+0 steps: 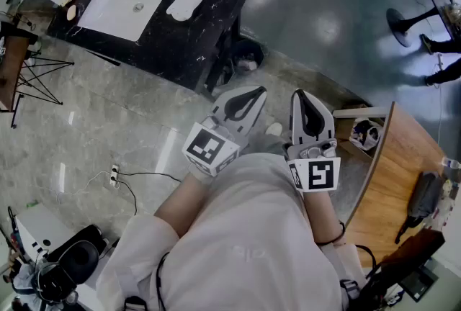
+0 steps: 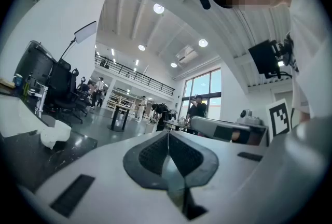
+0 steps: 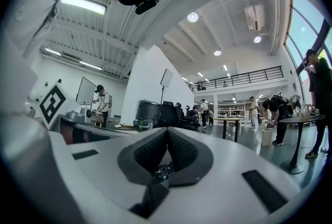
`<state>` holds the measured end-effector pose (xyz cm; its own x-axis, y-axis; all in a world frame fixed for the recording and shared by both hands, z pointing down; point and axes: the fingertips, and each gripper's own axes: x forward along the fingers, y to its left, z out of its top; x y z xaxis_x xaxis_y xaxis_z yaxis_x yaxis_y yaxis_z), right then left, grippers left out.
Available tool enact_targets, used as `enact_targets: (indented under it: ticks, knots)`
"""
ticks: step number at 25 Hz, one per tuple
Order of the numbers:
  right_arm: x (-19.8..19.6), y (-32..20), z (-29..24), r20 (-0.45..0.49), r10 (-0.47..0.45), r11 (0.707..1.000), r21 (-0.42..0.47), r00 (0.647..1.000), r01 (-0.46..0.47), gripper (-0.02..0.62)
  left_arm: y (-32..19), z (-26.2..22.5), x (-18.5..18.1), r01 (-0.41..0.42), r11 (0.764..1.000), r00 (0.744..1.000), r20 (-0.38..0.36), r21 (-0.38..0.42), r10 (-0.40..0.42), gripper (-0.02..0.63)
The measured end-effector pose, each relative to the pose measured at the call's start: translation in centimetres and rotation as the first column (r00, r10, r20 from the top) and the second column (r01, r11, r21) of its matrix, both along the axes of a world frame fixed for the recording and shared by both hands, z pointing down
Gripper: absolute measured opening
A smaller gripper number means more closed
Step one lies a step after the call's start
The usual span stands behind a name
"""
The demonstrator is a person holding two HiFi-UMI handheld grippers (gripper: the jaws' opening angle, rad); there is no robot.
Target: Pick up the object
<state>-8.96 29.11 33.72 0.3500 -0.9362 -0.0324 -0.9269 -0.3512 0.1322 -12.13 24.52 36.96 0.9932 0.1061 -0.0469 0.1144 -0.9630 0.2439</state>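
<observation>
Head view: both tongs, left (image 1: 248,97) and right (image 1: 306,102), sit up near the person's chest, well apart from the black counter (image 1: 180,43). The white object (image 1: 186,1) lies there just beside the sink (image 1: 126,7). Bare floor (image 1: 130,129) and a dark bin (image 1: 245,54) sit between.

Left gripper view: tongs (image 2: 168,135) pressed together on nothing, object (image 2: 54,135) off to the left.

Right gripper view: tongs (image 3: 167,132) closed too, empty, facing chairs (image 3: 168,111).

Head view steeply down; gripper views outward (shared hall (image 2: 129,114)).
</observation>
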Motion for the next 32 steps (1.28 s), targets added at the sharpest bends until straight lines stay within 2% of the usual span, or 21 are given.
enact_targets:
  ticks: [5, 10, 17, 23, 29, 32]
  knots:
    - [-0.1, -2.2, 0.5, 0.017, -0.026, 1.000, 0.007, 1.000, 0.026, 0.023, -2.2, 0.5, -0.6, 0.037, 0.999, 0.999, 0.011, 0.000, -0.037, 0.008]
    - [0.5, -5.2, 1.3, 0.026, -0.092, 0.996, 0.013, 0.995, 0.091, 0.023, -4.9, 1.4, -0.5, 0.104, 0.994, 0.994, 0.031, 0.012, -0.105, 0.008]
    - [4.3, -10.6, 2.1, 0.082, -0.188, 0.982, 0.041, 0.979, 0.185, 0.023, -8.8, 2.2, 1.9, 0.206, 0.978, 0.975, 0.080, 0.039, -0.209, 0.008]
    - [7.8, -16.4, 3.0, 0.118, -0.296, 0.955, 0.045, 0.948, 0.292, 0.023, -13.5, 3.6, 5.2, 0.301, 0.952, 0.942, 0.138, 0.050, -0.305, 0.008]
    - [12.8, -21.8, 4.0, 0.158, -0.384, 0.923, 0.030, 0.910, 0.384, 0.023, -18.3, 4.3, 9.8, 0.390, 0.918, 0.897, 0.196, 0.072, -0.397, 0.008]
    - [15.2, -23.9, 3.9, 0.173, -0.427, 0.903, 0.028, 0.887, 0.429, 0.023, -20.0, 4.2, 11.4, 0.444, 0.891, 0.863, 0.223, 0.090, -0.453, 0.009]
